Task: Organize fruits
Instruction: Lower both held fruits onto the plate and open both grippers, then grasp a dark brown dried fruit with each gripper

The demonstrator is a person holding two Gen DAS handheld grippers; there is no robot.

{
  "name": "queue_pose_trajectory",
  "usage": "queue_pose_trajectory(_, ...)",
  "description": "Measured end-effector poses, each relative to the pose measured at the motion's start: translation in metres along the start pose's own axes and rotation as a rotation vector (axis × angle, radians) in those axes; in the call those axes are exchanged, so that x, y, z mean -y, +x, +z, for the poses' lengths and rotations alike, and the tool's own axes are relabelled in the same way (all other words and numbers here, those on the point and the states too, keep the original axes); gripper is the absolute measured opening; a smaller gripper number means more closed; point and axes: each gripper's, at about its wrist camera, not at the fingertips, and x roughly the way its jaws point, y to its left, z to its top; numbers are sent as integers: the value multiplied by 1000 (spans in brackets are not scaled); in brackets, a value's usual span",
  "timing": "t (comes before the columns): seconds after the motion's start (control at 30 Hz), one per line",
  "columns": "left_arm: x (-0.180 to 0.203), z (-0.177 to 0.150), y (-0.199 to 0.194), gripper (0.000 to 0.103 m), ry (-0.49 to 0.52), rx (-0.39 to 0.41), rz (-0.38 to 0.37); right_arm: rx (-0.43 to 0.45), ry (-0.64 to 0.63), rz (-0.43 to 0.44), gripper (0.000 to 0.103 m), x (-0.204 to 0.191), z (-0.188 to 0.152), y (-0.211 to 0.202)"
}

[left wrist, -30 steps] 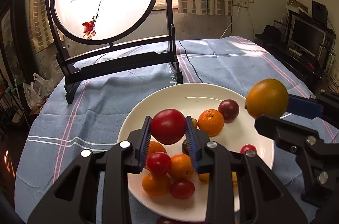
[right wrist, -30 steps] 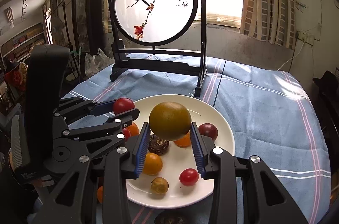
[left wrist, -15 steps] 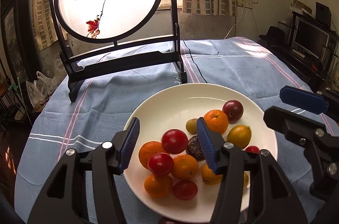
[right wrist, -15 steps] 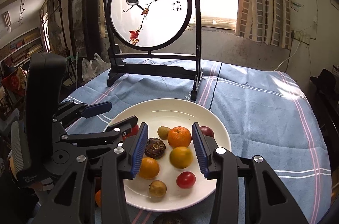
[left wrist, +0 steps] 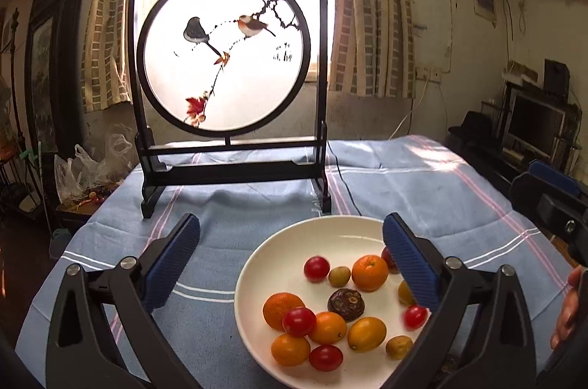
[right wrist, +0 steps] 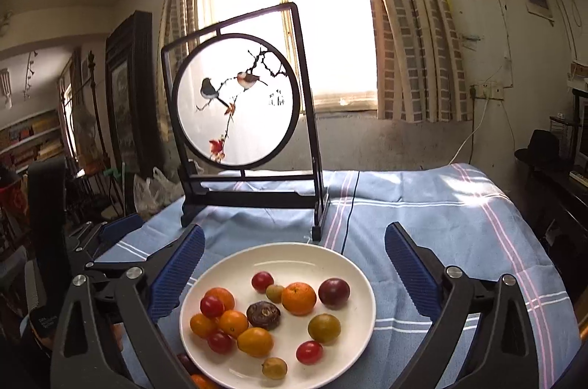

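A white plate (left wrist: 264, 256) (right wrist: 330, 256) lies on the blue striped tablecloth and holds several small fruits: oranges (left wrist: 369, 272) (right wrist: 298, 298), red tomatoes (left wrist: 316, 268) (right wrist: 262, 281), a dark plum (right wrist: 333, 293), a brown fruit (left wrist: 346, 304) (right wrist: 263, 314) and yellow-green ones (right wrist: 323, 327). My left gripper (left wrist: 292, 266) is wide open and empty, raised above the plate's left side. My right gripper (right wrist: 294, 269) is wide open and empty, raised above the plate. The left gripper also shows at the left edge of the right wrist view (right wrist: 110, 242).
A black-framed round screen painted with birds (left wrist: 228, 87) (right wrist: 239, 117) stands on the table behind the plate. A black cable (right wrist: 349, 205) runs across the cloth. The right gripper shows at the right edge of the left wrist view (left wrist: 551, 194). More fruit lies below the plate's near rim (right wrist: 191, 367).
Both grippers let go of their fruit, the left a red tomato and the right a yellow-orange fruit, onto the plate. Both opened wide and drew back and up.
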Motion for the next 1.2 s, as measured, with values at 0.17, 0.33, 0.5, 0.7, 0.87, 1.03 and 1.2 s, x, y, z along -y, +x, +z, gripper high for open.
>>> queue_pose_trajectory(0.17, 4, 11, -28, 97, -2, 93, 25, 48, 3, 43, 99, -2, 10, -19)
queue_pose_trajectory(0.33, -3, 20, -66, 97, -19, 185, 8, 92, -10, 190, 99, -10, 13, -55)
queue_pose_trajectory(0.5, -14, -1, -89, 97, 32, 142, -42, -110, -39, 298, 99, -15, -17, -57)
queue_pose_trajectory(0.7, -17, -59, -90, 97, 224, -45, -45, -361, -232, 119, 99, -16, -85, -41)
queue_pose_trajectory(0.87, -14, -115, -81, 98, 336, -240, -149, -509, -307, 76, 86, -13, -125, -22)
queue_pose_trajectory(1.03, -8, -139, -63, 97, 324, -370, -232, -609, -310, 61, 68, -14, -140, 8)
queue_pose_trajectory(1.2, 1, -142, -44, 92, 320, -433, -252, -685, -311, 77, 50, -16, -150, 26)
